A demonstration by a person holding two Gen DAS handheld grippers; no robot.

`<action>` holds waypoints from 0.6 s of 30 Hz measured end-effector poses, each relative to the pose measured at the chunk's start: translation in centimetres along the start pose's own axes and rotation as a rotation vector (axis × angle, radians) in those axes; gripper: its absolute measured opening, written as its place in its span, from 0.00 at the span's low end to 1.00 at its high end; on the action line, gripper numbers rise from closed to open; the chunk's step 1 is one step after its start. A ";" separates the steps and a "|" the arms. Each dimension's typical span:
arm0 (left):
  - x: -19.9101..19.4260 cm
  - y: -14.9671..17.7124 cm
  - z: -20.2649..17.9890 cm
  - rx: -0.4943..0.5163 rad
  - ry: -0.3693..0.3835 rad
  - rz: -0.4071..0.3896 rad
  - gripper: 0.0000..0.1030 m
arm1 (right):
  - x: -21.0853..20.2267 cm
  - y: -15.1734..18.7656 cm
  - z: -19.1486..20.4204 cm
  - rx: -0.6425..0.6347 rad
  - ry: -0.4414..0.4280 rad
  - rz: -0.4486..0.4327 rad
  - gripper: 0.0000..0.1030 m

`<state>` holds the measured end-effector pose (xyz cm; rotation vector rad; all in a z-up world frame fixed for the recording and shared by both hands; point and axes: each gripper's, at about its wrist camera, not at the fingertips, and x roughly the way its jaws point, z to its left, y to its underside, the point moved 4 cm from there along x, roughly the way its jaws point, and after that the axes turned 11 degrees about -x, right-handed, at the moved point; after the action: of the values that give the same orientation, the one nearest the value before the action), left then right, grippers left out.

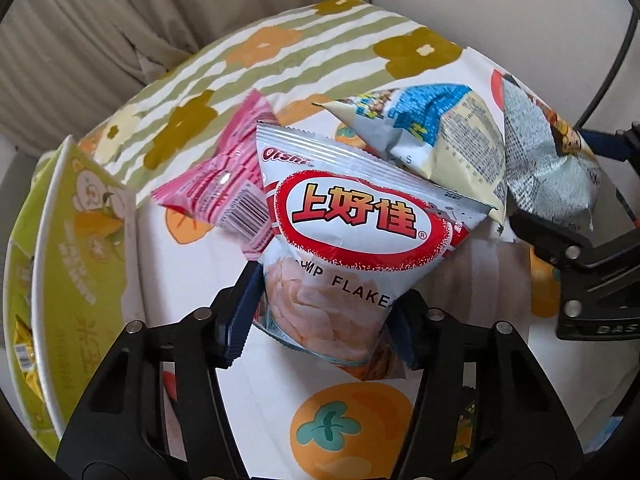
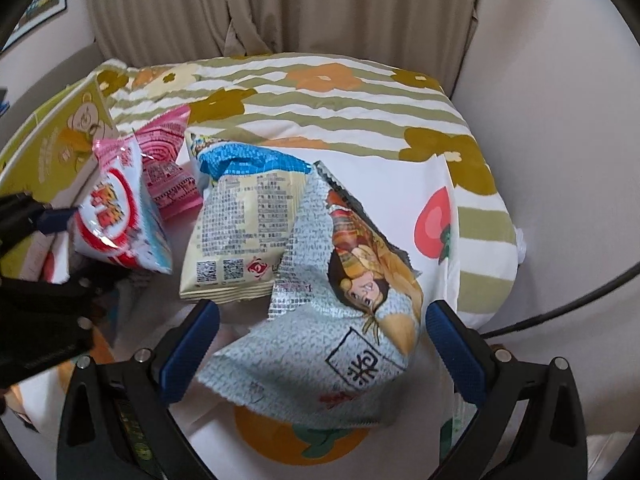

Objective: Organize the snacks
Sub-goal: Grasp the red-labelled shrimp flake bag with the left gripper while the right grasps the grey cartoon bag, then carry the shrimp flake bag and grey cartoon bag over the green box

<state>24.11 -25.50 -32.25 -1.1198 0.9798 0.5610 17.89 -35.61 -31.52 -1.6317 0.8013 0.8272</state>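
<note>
Both tongs: left (image 1: 320, 316) pinches shrimp-flake bag (image 1: 344, 216), right (image 2: 320, 344) open.

Open right tongs (image 2: 322, 344) straddling grey snack bag (image 2: 320, 344), cream bag (image 2: 244, 232) beside it

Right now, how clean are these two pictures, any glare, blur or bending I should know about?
Left wrist view: sharp on the shrimp flakes bag, small glare spot on the pink packet, green box bowed by the fisheye. Right wrist view: softer overall, the grey bag a little blurred, dark corners, daylight flat with faint shadows.
</note>
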 end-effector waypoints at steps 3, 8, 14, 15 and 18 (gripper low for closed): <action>-0.6 -0.2 0.4 -0.030 0.010 -0.003 0.53 | 0.5 -0.1 0.0 -0.031 0.015 0.005 0.99; -1.2 -0.5 0.8 -0.052 0.012 -0.011 0.53 | 1.2 0.1 0.2 -0.082 0.025 0.012 0.99; -1.7 -0.7 0.8 -0.075 0.010 -0.013 0.53 | 2.0 0.6 0.2 -0.097 0.014 0.029 0.84; -1.8 -0.7 0.9 -0.077 0.011 -0.013 0.53 | 2.1 0.6 0.2 -0.098 0.009 0.029 0.83; -2.3 -0.8 0.9 -0.089 0.014 -0.018 0.53 | 2.0 0.8 0.2 -0.098 0.004 0.022 0.74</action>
<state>23.99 -24.72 -29.75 -1.2120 0.9639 0.5876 18.28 -35.74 -33.64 -1.7137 0.7932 0.8913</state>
